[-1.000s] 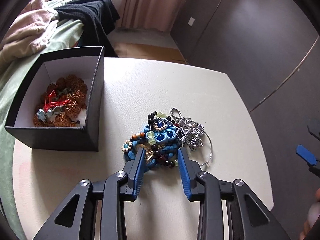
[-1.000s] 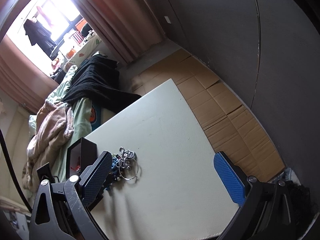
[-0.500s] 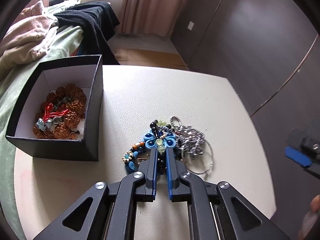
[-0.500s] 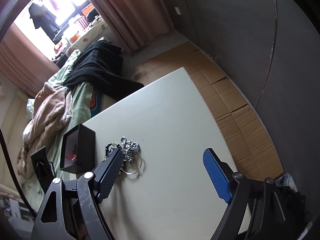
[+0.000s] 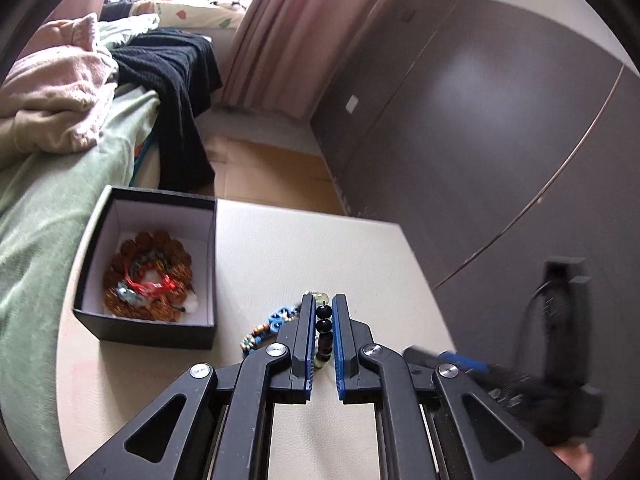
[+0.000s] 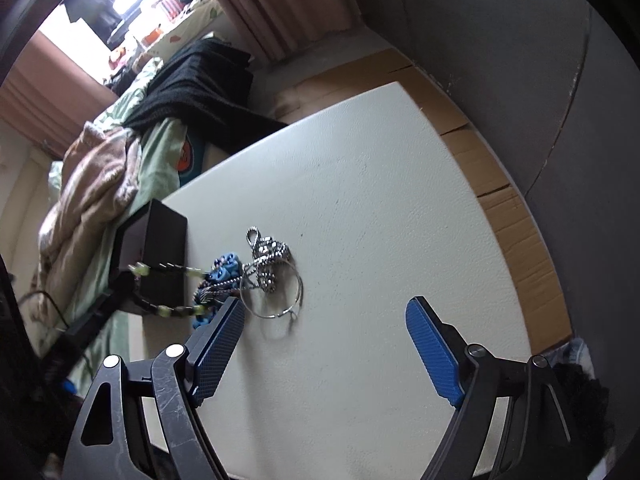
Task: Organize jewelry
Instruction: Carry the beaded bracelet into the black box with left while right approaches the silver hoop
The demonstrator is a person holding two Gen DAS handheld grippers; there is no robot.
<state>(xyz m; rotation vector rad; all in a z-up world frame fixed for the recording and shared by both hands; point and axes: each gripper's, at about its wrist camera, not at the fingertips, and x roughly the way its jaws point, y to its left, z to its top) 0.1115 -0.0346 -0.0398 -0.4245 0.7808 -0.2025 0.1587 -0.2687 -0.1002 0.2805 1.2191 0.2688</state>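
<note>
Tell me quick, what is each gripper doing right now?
Left gripper: shut on the black and pale green beaded bracelet, lifted.
Right gripper: open, holding nothing.

Between the blue-padded fingers of the black left gripper (image 5: 323, 334) runs a bracelet (image 5: 323, 330) of black and pale green beads. Left of it stands a black box (image 5: 148, 334), white inside, with brown beads (image 5: 146, 280) and red cord. Behind lies the cream table (image 5: 304, 252).

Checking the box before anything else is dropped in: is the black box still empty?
No: the black box already holds a coil of brown beads with a red cord on its white lining.
</note>
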